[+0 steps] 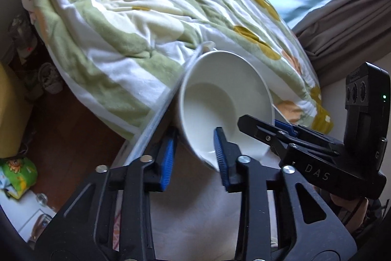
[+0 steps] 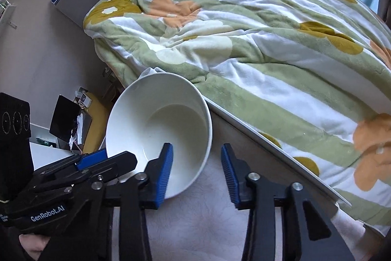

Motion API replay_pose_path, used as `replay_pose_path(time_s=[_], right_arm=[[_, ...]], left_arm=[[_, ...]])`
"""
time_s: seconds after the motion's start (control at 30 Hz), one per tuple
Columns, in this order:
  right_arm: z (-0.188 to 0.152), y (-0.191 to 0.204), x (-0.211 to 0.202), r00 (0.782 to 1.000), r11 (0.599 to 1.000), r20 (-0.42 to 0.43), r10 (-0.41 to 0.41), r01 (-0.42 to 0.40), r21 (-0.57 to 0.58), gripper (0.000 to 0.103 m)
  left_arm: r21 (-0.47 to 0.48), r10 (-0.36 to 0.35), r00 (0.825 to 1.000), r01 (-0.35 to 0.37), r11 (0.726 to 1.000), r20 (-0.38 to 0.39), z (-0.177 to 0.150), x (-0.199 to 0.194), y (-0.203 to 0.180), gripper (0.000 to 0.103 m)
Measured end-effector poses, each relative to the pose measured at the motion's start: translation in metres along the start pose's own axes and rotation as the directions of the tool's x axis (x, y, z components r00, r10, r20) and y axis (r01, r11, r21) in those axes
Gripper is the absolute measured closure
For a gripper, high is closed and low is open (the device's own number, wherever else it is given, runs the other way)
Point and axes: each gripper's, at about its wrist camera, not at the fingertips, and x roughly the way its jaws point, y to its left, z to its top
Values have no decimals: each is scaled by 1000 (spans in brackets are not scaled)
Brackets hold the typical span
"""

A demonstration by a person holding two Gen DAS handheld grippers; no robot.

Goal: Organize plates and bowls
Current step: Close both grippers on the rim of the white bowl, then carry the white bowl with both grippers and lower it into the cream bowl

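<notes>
A white bowl (image 1: 220,99) (image 2: 156,119) stands on the pale table (image 2: 207,217), close to the table's edge beside the bed. My left gripper (image 1: 194,160) has the bowl's near wall between its blue pads, one pad outside and one inside. In the right wrist view the left gripper (image 2: 119,155) pinches the rim from the left. My right gripper (image 2: 196,163) straddles the opposite wall. Its left pad is inside the bowl, and a gap shows between the outer pad and the wall. The right gripper (image 1: 264,125) reaches over the bowl's right rim in the left wrist view.
A bed with a green, white and orange flowered blanket (image 2: 268,53) (image 1: 122,28) lies right behind the table edge. Brown floor (image 1: 61,133) and a green packet (image 1: 19,175) are at the left. Grey curtains (image 1: 342,23) hang at the right. A person's hand (image 2: 31,248) holds the left gripper.
</notes>
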Motion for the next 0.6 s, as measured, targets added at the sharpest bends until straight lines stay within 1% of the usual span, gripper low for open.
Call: replay_pose_path(time_s=[0.03,0.07,0.1,0.13,0.17,0.23,0.43,0.6], right_arm=[[1,0,2,1000,1000,0,3,-3,5,73],[1,-1,4,1000,1000,-1,6,-6,11,78],[1,-2,6,1000,1000,-1,-2,2,17,80],[1,-3,7,1000,1000,1,-7,7,22,85],[1,-6,7,1000,999,5,-7,7,32,87],[0,-8,7,1000,998,16,9,-10,58,87],[-6,-6,2,999,997,39,-7,4,72,88],[-20,-6,-21,997,995,79,-12,4,98,88]], left_arm=[[1,7,1000,-7,1000,4,1,1,2,84],[1,1,1000,-1,1000,9,2,1,4,84],[6,1,1000,-1,1000,10,3,1,5,84],[17,5,1000,-5,1000,12,4,2,4,84],[30,15,1000,-15,999,14,4,2,2,84],[49,27,999,-28,998,18,3,1,-1,84],[99,36,999,-38,994,19,-1,-6,-10,84],[157,36,998,-42,987,43,-11,-23,-29,85]])
